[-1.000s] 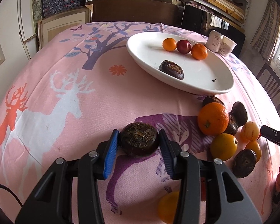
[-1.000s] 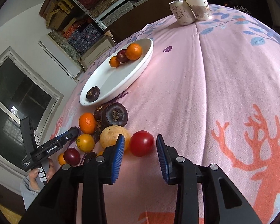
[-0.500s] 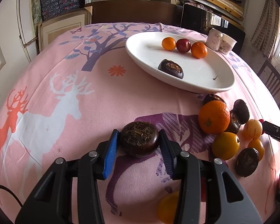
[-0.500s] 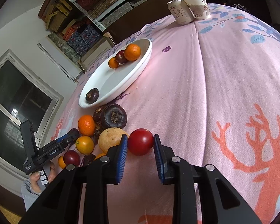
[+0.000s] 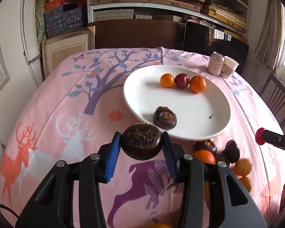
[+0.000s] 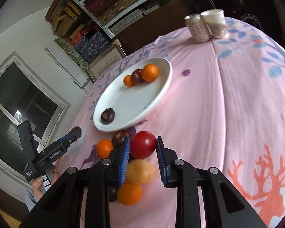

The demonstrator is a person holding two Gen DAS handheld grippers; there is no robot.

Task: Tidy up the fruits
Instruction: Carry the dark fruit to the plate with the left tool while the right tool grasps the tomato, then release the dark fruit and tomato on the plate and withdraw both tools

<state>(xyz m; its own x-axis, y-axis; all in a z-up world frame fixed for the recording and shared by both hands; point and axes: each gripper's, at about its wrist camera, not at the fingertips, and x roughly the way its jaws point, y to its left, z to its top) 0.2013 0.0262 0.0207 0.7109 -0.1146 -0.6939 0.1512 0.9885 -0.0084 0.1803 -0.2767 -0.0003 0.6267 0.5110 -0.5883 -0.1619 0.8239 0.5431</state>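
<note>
My left gripper (image 5: pixel 141 146) is shut on a dark brown fruit (image 5: pixel 141 144) and holds it above the cloth, just short of the white plate's (image 5: pixel 209 131) near rim. The plate holds two oranges, a dark red fruit and another dark brown fruit (image 5: pixel 164 118). My right gripper (image 6: pixel 142 148) is shut on a red fruit (image 6: pixel 143 146), lifted above a pile of loose fruit (image 6: pixel 139 171) on the cloth. The plate also shows in the right wrist view (image 6: pixel 167 79). The pile lies right of my left gripper (image 5: pixel 216 153).
The table wears a pink printed cloth (image 5: pixel 66 114). A can (image 5: pixel 215 66) and a paper cup (image 5: pixel 230 66) stand at the far right corner. A chair (image 5: pixel 277 98) stands at the right. Shelves of boxes fill the back wall.
Both grippers lifted their fruit off the cloth and moved toward the plate. The right gripper closed on the red fruit.
</note>
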